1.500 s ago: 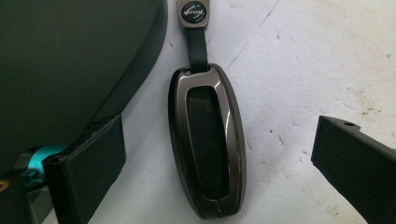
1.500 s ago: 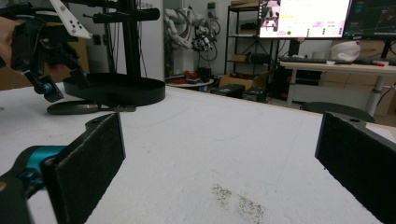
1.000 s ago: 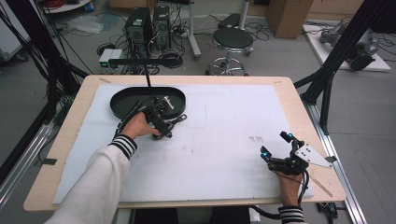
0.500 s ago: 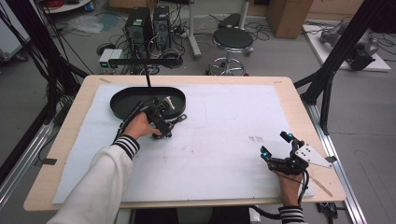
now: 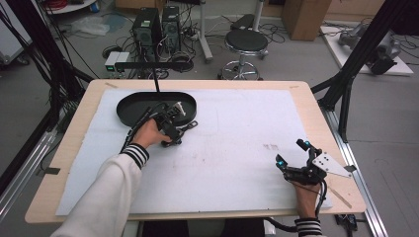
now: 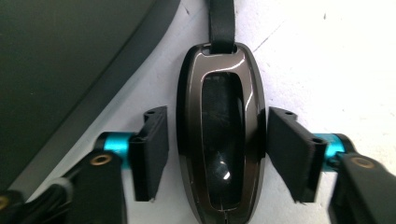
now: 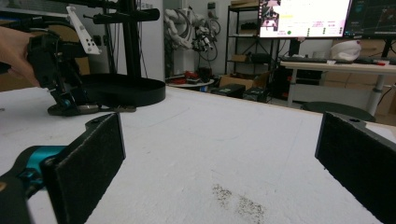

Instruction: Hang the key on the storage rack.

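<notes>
A dark glossy key fob with a black strap lies on the white mat beside the black oval tray. My left gripper points down over it, with one jaw on each side of the fob. Its jaws have just been closing. The right pad is at the fob's edge, and a thin gap remains at the left pad. My right gripper rests near the mat's front right corner, open with nothing between its pads.
The tray lies just left of the fob. A black post with a crossbar rises behind it. Beyond the table's far edge are a stool and computer cases. A faint grey smudge marks the mat.
</notes>
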Tool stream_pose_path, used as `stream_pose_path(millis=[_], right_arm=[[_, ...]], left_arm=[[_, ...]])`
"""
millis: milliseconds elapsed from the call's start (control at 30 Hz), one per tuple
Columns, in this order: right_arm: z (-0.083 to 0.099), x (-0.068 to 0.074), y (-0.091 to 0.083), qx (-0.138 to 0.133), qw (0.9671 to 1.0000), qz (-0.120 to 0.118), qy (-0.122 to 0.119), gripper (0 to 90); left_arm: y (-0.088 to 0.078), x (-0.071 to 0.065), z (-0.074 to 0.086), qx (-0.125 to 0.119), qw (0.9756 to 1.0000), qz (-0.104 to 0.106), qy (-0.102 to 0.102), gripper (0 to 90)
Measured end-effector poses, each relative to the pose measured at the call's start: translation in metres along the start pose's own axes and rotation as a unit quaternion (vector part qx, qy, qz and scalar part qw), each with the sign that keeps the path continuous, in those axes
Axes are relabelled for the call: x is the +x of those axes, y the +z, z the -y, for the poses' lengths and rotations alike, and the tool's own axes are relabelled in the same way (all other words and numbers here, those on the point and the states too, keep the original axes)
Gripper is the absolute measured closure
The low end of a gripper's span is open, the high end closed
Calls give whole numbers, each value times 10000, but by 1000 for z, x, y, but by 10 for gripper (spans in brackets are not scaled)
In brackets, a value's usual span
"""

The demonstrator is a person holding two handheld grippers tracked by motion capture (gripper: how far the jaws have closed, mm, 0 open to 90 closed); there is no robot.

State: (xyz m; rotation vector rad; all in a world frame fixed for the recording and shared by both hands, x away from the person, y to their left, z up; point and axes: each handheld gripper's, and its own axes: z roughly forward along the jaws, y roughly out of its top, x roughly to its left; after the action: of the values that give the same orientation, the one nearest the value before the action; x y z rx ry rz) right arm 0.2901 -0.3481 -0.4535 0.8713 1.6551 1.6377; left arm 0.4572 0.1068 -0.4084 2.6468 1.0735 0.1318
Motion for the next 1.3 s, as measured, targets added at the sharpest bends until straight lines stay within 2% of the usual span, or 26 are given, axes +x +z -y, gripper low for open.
stream_pose_path(millis=[67, 267, 400, 500, 567, 700, 767, 900, 1067, 1300], right_arm=[[0, 0, 0, 1, 10000, 1, 1, 5], [0, 0, 0, -8, 10000, -3, 5, 5], [0, 0, 0, 0, 10000, 2, 2, 5], [0, 0, 0, -6, 10000, 0, 9, 5], [0, 0, 0, -13, 10000, -1, 14, 5], [0, 0, 0, -11, 10000, -3, 8, 5], [0, 0, 0, -1, 10000, 6, 4, 5], [0, 0, 0, -5, 10000, 5, 2, 5], [0, 0, 0, -5, 10000, 13, -10, 5], [0, 0, 0, -12, 10000, 0, -13, 5]], left_arm=[[0, 0, 0, 18, 10000, -3, -3, 478], [-1, -2, 0, -2, 10000, -29, 17, 485], [-1, -4, 1, 1, 9999, -96, 105, 487], [-4, -6, 1, -71, 9997, -139, 202, 487], [-7, -6, 2, -152, 9997, -66, 205, 487], [-16, -7, 4, -337, 9991, -75, 245, 487], [-23, -7, 6, -494, 9982, -126, 312, 488], [-38, -10, 8, -841, 9960, -25, 314, 487], [-56, -9, 13, -1286, 9914, 13, 242, 488], [-73, -5, 20, -1656, 9861, -72, 116, 487]])
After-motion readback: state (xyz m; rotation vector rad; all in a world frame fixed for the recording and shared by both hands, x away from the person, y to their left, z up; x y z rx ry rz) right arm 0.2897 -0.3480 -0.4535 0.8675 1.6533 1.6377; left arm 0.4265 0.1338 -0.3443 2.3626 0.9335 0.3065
